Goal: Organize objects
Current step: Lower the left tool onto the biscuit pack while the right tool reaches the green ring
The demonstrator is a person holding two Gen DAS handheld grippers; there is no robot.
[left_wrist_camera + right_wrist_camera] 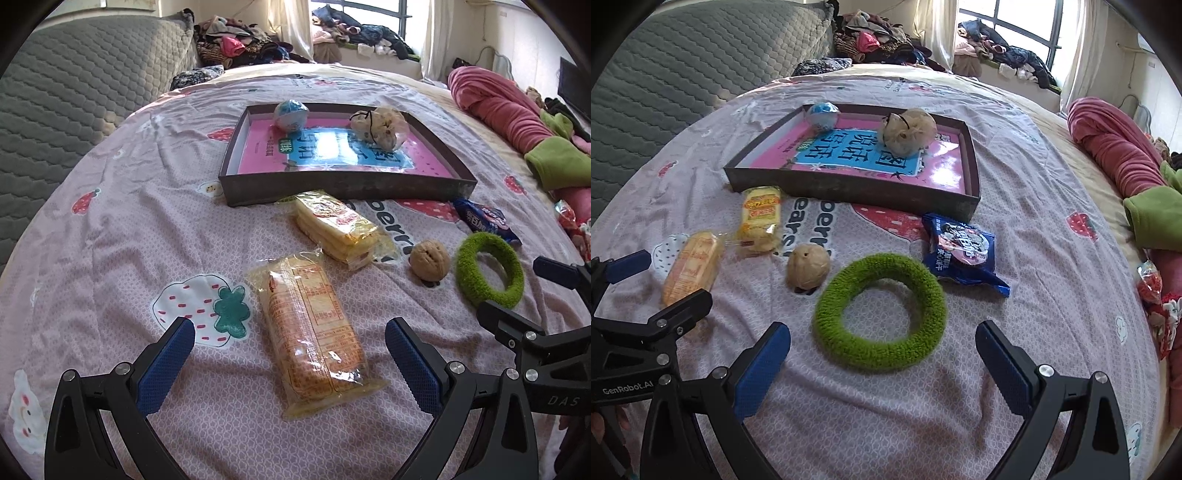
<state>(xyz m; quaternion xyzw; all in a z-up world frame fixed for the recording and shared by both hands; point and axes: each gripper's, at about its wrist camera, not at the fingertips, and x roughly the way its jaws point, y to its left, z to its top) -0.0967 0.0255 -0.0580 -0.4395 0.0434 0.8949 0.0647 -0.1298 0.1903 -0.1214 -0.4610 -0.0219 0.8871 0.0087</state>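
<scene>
A dark shallow box (332,184) (849,192) with a pink and blue liner lies on the bedspread. In it are a blue-white ball (290,115) (823,114) and a beige mesh pouch (378,123) (909,126). In front lie two yellow wafer packs (314,339) (338,227) (692,266) (761,218), a walnut (430,263) (808,270), a green fuzzy ring (489,275) (881,328) and a blue snack packet (485,218) (962,251). My left gripper (290,363) is open, straddling the near wafer pack. My right gripper (882,363) is open, around the near side of the green ring.
A grey quilted headboard (74,103) stands at the left. Pink and green blankets (517,122) (1119,162) lie at the right, with red wrappers (1152,295) near the edge. Clothes are piled by the window (362,33).
</scene>
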